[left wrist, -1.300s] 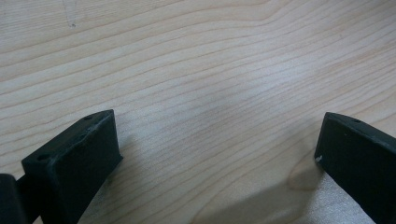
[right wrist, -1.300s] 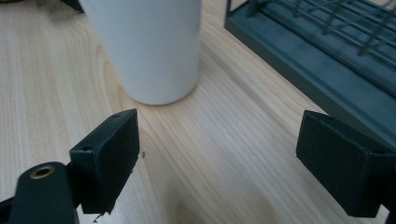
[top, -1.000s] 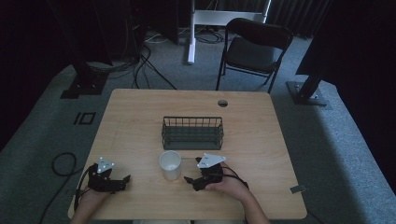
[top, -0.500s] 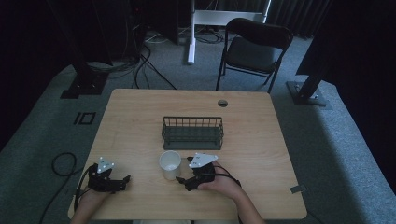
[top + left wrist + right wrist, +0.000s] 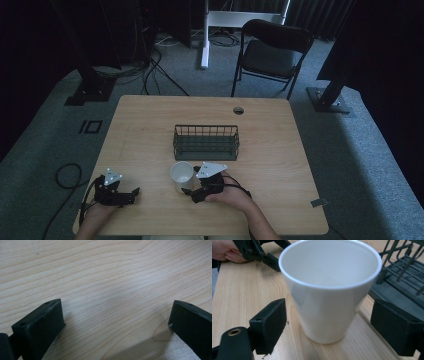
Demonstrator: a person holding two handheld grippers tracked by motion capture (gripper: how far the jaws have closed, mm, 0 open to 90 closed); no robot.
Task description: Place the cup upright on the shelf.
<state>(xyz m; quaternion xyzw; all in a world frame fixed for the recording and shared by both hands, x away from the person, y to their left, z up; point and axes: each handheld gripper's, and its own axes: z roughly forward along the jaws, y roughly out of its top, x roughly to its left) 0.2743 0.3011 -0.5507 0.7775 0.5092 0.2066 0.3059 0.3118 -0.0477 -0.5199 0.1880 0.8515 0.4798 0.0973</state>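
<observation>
White and smooth, the cup stands upright on the wooden surface, mouth up and empty as far as the right gripper view shows. It sits near the person's edge, a little in front of the wire basket and apart from it.

The right hand-held gripper is right beside the cup, its jaws spread wide, one on each side of the lower wall without touching it. In the right gripper view the cup stands between the two black pads, with open wood showing on both sides. The left hand-held gripper rests low on the surface well to the left of the cup, jaws apart, with nothing between them but bare wood grain.

The cup looks light and rigid, probably thin plastic or glazed ware; which of the two is hard to tell. Its wall is glossy, so it may slip under a weak pinch, and it tapers toward the base, so a squeeze low down could push it upward out of the pads. A hold around mid-height, with the pads square on opposite sides of the wall, seems safest. Being empty and light, it could tip or skate if one pad reaches it before the other.
</observation>
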